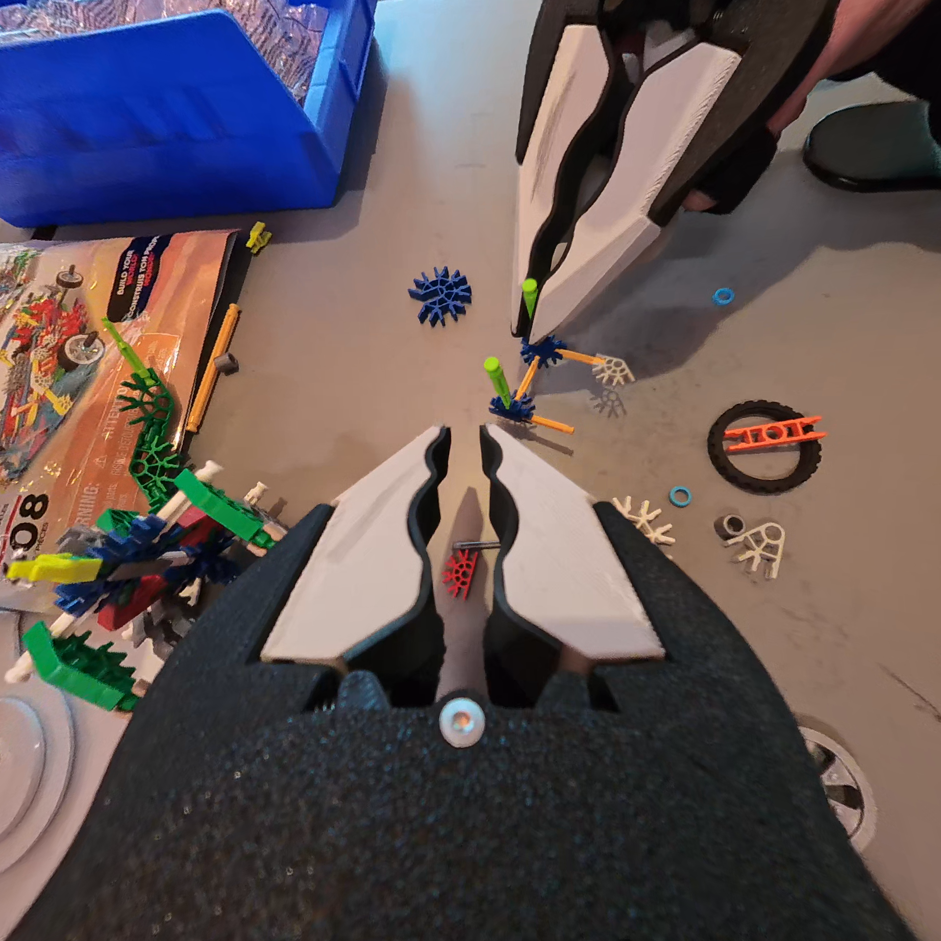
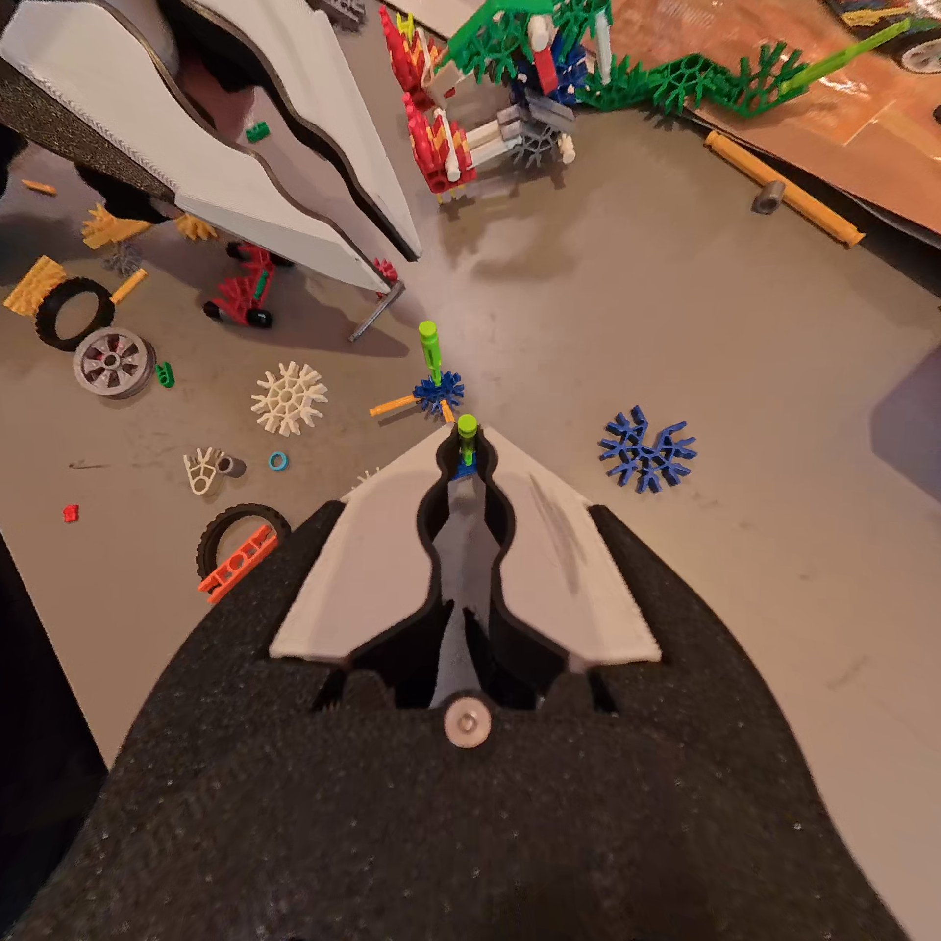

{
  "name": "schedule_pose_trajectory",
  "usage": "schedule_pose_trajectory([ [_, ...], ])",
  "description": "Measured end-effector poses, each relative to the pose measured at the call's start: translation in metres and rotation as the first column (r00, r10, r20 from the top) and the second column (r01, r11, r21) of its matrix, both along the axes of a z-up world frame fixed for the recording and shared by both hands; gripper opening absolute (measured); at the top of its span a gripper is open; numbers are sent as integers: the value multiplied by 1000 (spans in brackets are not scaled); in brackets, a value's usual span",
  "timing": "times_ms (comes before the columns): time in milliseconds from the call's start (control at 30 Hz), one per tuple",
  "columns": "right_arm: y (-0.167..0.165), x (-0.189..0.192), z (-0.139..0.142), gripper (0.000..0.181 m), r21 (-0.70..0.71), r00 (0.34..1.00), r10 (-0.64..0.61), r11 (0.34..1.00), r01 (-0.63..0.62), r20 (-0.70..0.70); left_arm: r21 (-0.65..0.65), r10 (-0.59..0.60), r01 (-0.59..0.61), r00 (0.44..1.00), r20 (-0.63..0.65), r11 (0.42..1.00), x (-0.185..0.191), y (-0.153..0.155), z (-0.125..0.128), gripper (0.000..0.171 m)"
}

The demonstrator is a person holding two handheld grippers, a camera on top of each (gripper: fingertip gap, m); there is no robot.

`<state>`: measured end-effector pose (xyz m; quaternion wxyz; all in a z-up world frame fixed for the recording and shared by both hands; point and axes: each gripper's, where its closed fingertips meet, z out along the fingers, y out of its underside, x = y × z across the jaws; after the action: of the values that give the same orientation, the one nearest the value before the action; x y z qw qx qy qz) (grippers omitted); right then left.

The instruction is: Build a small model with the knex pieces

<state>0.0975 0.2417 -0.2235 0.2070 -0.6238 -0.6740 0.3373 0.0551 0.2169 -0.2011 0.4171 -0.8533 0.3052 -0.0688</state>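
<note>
A small assembly lies on the grey table: two blue connectors joined by short orange rods, each with an upright lime-green rod. My right gripper is shut on the green rod of the nearer blue connector; it also shows in the left wrist view. The other blue connector with its green rod stands free just beyond. My left gripper is slightly open and empty, hovering just short of that connector, above a red connector and a thin metal pin.
A loose blue snowflake connector lies nearby. A blue bin, a printed packet and a pile of built pieces sit left. A black tyre with an orange piece, white connectors and blue rings lie right. Spacing between my two grippers at the tips: around 6 cm. The thin metal pin is about 6 cm from my left fingertips.
</note>
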Motion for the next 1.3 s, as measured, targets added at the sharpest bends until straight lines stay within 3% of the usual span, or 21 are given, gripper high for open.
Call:
schedule_pose_trajectory([
  [233, 2, -1, -10, 5, 58, 1000, -12, 998, 11, 21, -28, -28, 26, 996, -87, 999, 6, -1, -16, 10],
  [467, 2, 4, -10, 11, 79, 999, 2, 997, -5, 33, -21, -37, 35, 995, -94, 999, 4, -6, -9, 12],
  [633, 0, 12, -3, 25, 116, 1000, 27, 993, -28, 13, 44, -19, 23, 995, -103, 999, 1, -15, 17, 12],
  [867, 3, 22, 7, 27, 41, 992, 1, 999, 4, -123, 187, 38, 7, 972, -234, 982, 2, -68, 90, 15],
  [967, 5, 26, 1, 27, 35, 991, -13, 999, 18, -130, 234, 133, -60, 941, -312, 970, -30, -104, 121, 15],
  [1100, 8, 30, -10, 27, 30, 994, -25, 999, 28, -111, 255, 329, -241, 857, -396, 936, -109, -159, 153, 15],
  [1300, 9, 30, -16, 27, 29, 996, -28, 999, 31, -80, 115, 492, -517, 688, -534, 848, -239, -243, 152, 12],
])
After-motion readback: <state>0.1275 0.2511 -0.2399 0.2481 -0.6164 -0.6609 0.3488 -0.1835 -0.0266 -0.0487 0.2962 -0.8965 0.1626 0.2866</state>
